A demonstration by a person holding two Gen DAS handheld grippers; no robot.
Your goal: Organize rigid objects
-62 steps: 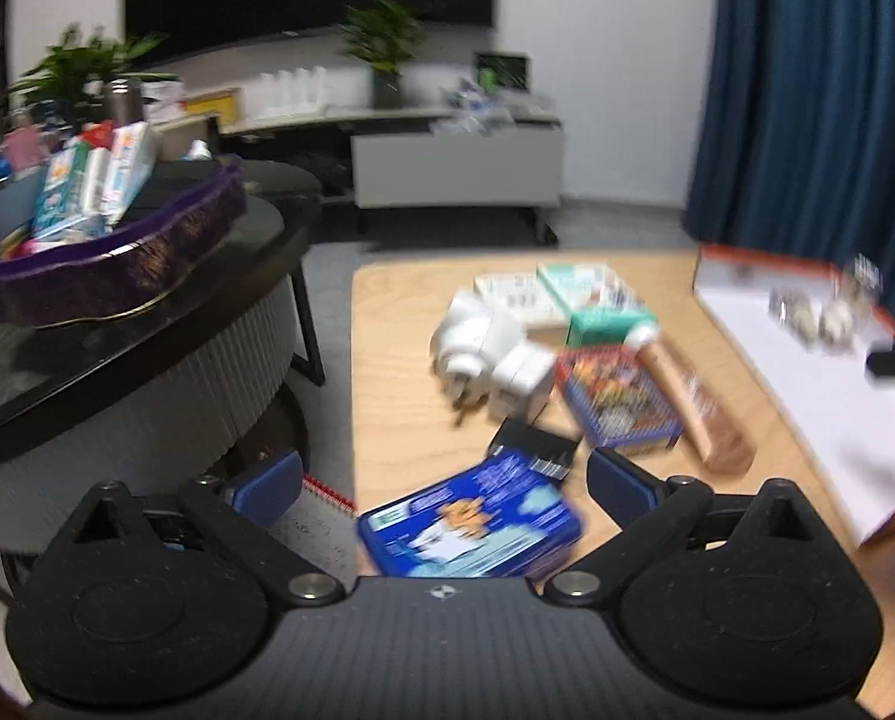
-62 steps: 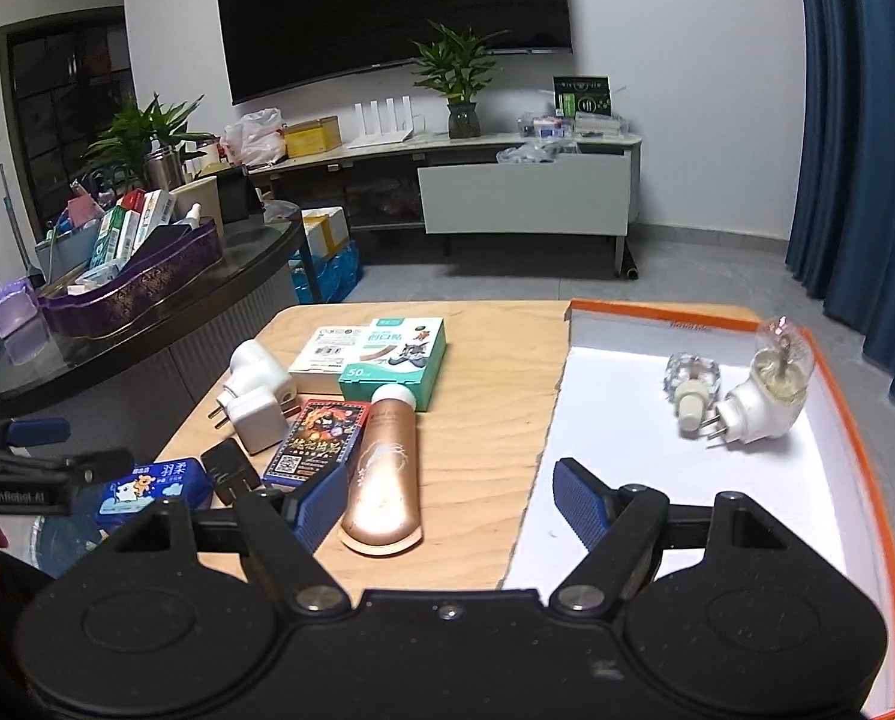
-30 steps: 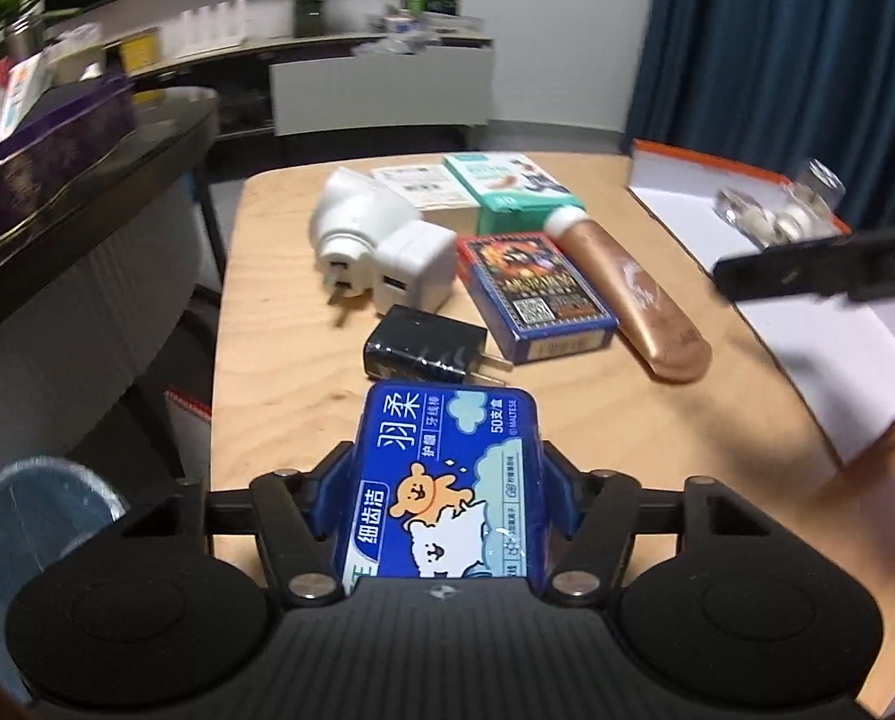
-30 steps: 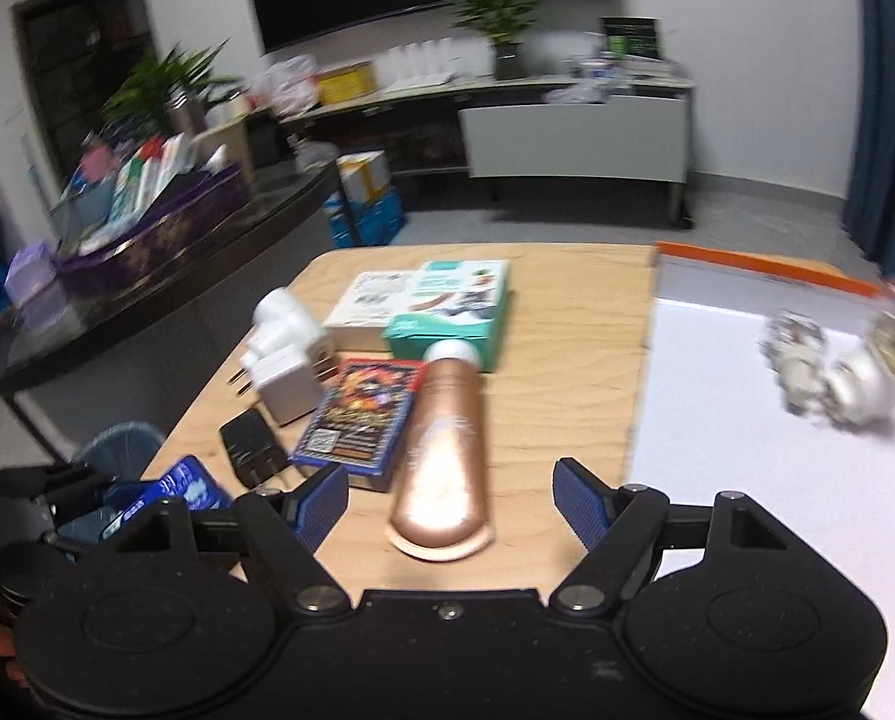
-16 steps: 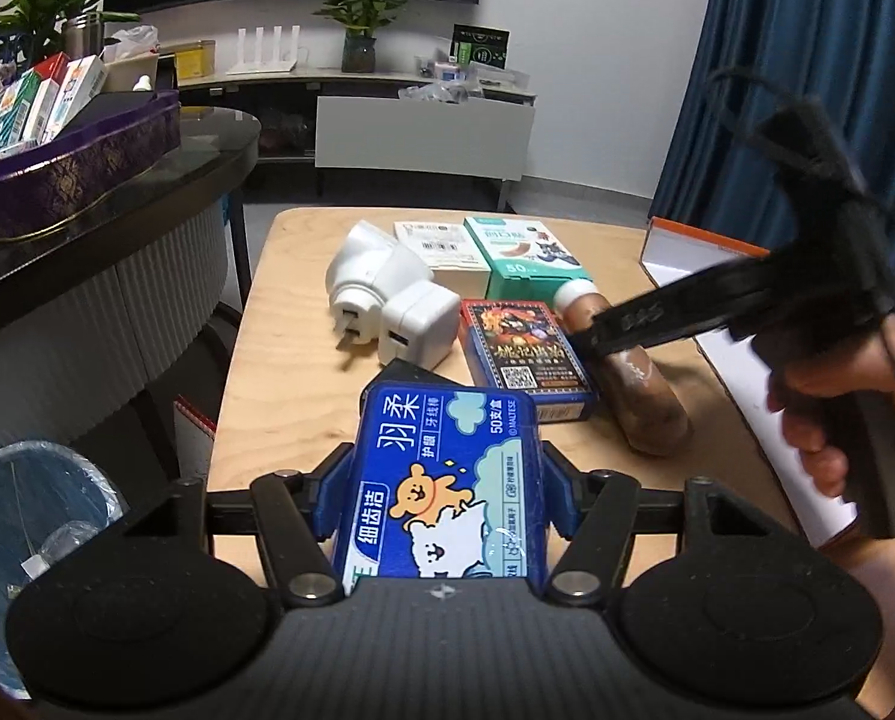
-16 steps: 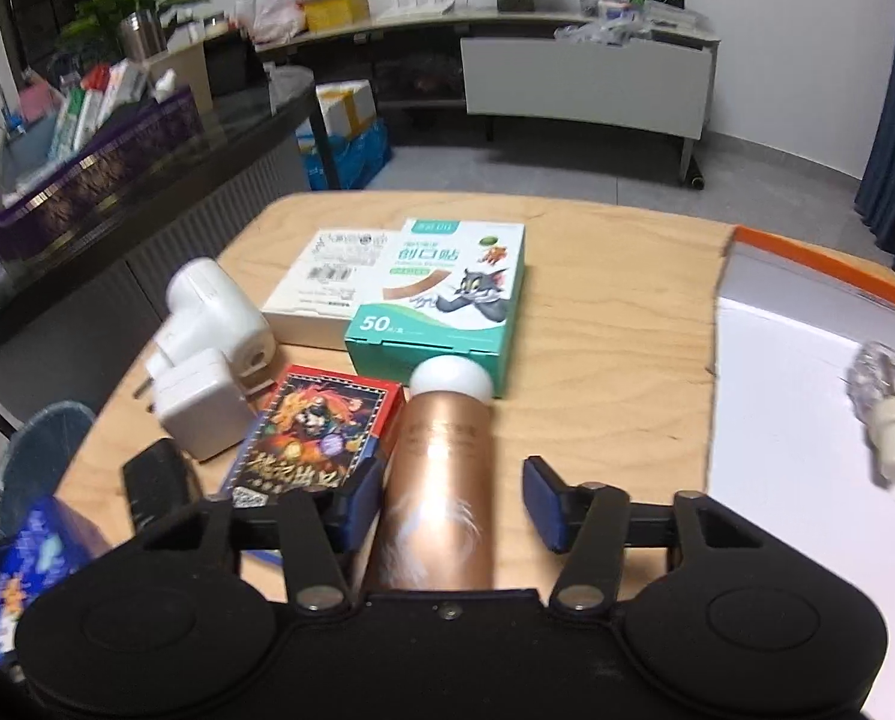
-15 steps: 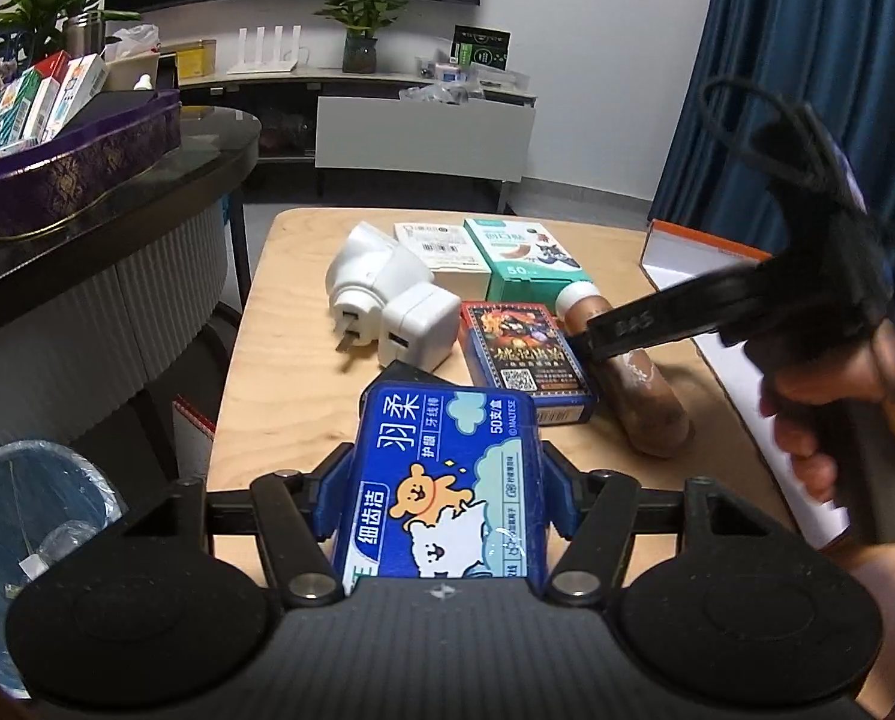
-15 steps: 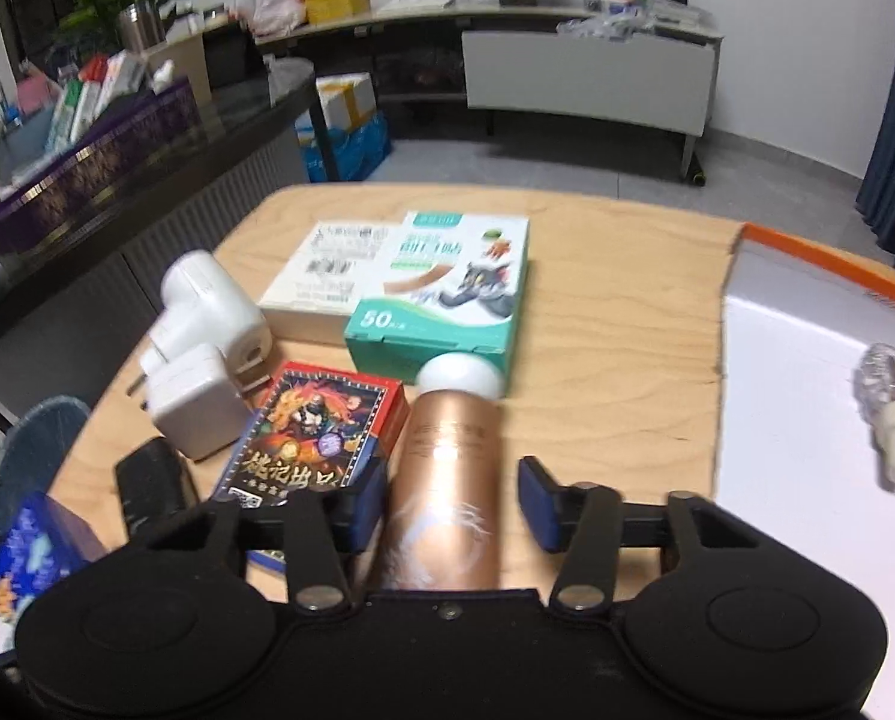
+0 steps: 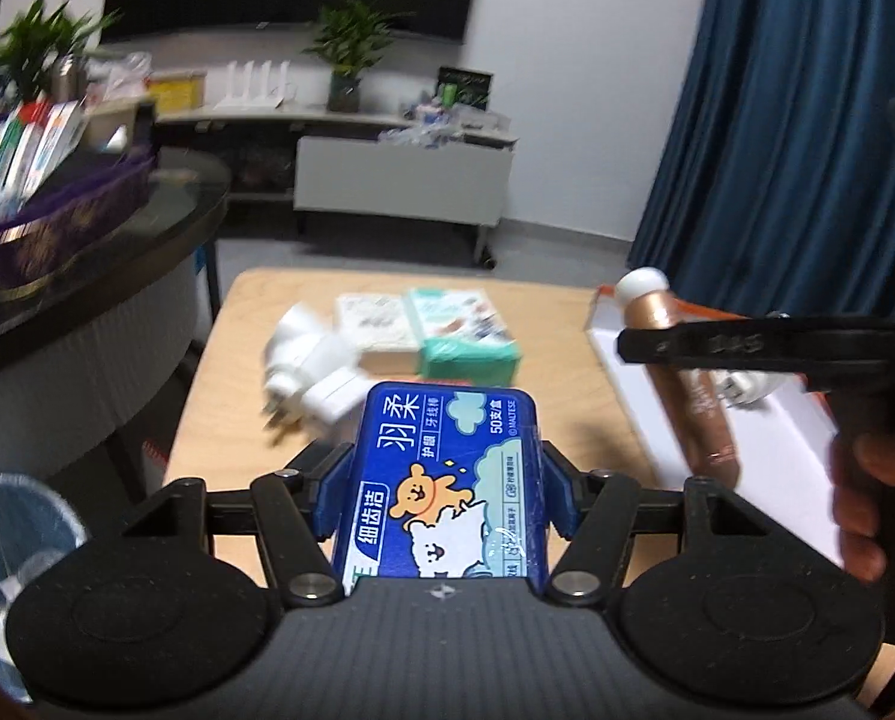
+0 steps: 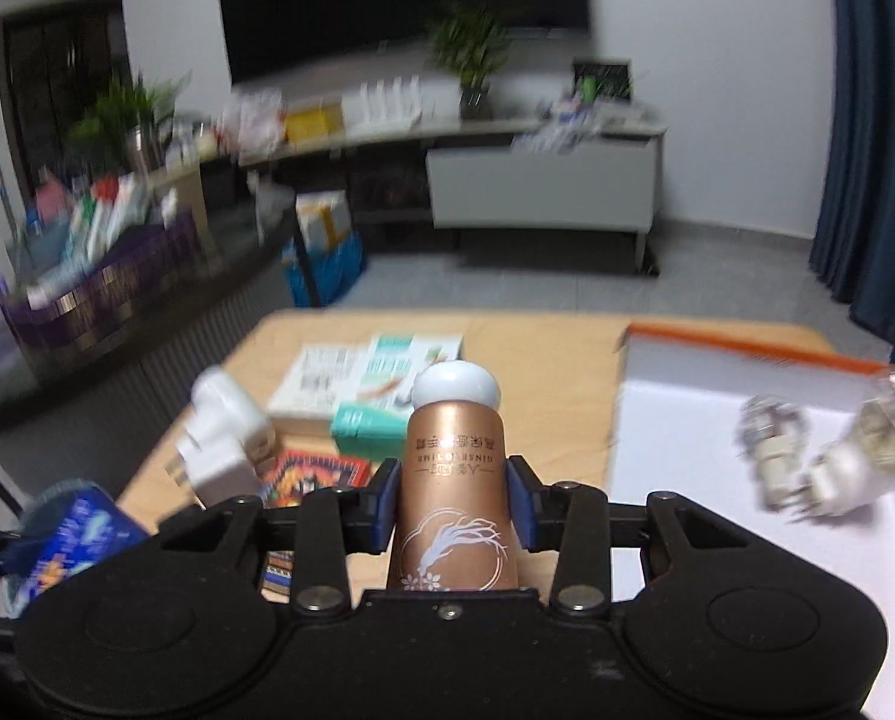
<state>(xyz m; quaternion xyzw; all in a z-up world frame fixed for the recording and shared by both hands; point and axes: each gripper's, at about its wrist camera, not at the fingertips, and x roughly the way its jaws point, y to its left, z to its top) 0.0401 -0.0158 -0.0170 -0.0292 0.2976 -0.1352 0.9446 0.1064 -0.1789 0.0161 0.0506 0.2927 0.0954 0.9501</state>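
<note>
My left gripper [image 9: 441, 489] is shut on a blue floss-pick box [image 9: 444, 480] with a cartoon bear, held above the wooden table [image 9: 237, 372]. A copper tube [image 10: 454, 492] with a white cap sits clamped in my right gripper [image 10: 454, 507], lifted off the table. In the left wrist view that copper tube [image 9: 687, 384] hangs over the white tray [image 9: 771, 450] edge, under the right gripper's black finger. In the right wrist view the blue box [image 10: 66, 546] shows at lower left.
On the table lie white plug adapters [image 9: 312, 372], a teal box [image 9: 459, 336], a white box [image 9: 372, 324] and a card pack [image 10: 315, 477]. The orange-rimmed white tray [image 10: 687, 438] holds bulb-like plugs [image 10: 831, 462]. A dark counter with a purple basket [image 9: 57, 222] stands left.
The right gripper closed on the copper tube and lifted it off the table toward the tray. The left gripper rose with the blue box still in it.
</note>
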